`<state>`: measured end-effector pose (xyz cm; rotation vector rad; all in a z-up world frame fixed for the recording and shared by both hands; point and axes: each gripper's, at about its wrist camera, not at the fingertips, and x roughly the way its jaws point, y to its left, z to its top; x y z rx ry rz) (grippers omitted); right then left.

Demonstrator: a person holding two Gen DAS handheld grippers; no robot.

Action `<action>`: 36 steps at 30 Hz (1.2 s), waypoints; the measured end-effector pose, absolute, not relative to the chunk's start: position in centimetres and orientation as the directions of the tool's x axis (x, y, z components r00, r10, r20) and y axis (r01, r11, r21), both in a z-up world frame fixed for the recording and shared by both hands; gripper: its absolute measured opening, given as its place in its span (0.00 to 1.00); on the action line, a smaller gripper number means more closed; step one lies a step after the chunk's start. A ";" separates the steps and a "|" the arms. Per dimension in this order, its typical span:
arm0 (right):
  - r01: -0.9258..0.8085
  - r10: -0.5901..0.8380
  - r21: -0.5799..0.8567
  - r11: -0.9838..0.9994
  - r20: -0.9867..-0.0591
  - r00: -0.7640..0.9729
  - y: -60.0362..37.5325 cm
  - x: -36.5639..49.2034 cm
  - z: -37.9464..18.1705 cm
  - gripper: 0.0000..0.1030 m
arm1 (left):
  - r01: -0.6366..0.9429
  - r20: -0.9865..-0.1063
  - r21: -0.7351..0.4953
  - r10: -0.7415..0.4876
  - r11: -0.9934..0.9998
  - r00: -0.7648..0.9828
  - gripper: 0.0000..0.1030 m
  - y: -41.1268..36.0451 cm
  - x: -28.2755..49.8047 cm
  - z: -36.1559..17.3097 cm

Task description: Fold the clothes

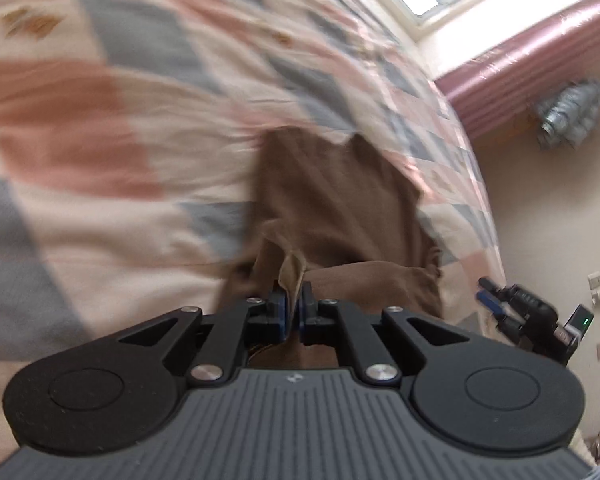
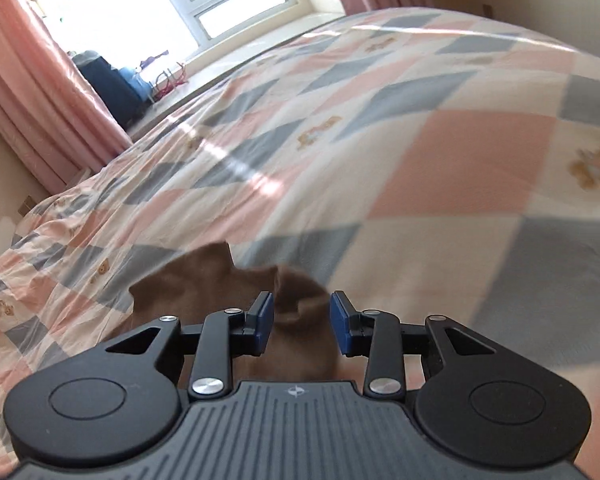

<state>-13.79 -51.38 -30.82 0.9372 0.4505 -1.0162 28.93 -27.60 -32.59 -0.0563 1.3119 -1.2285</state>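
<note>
Left gripper (image 1: 293, 300), jaws clenched on a hem fold of the soft brown knit garment (image 1: 336, 196) lying on the pink-grey checked quilt (image 1: 100, 120). Right gripper (image 2: 301, 322), jaws released, hovers over the same cloth. Limp, light fabric probably sags; grasp 2 corners.

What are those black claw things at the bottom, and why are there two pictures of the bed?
Those are two grabbing tools that a person holds, one in each hand. Each tool carries a camera looking along its jaws, which gives two pictures. On the bed lies a checked quilt in pink, grey and cream, with a brown garment on it. In the left tool's picture, the left gripper has its jaws pinched shut on a fold of that brown cloth. In the other picture, the right gripper has its jaws open, with the cloth between and below them, not gripped.
</note>
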 end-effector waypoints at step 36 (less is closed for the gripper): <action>0.691 -0.317 0.350 0.633 -0.696 0.644 -39.7 -1.9 -34.3 0.15 | 0.828 -0.734 -0.443 -0.669 0.342 -0.116 0.02 -34.8 22.4 -35.4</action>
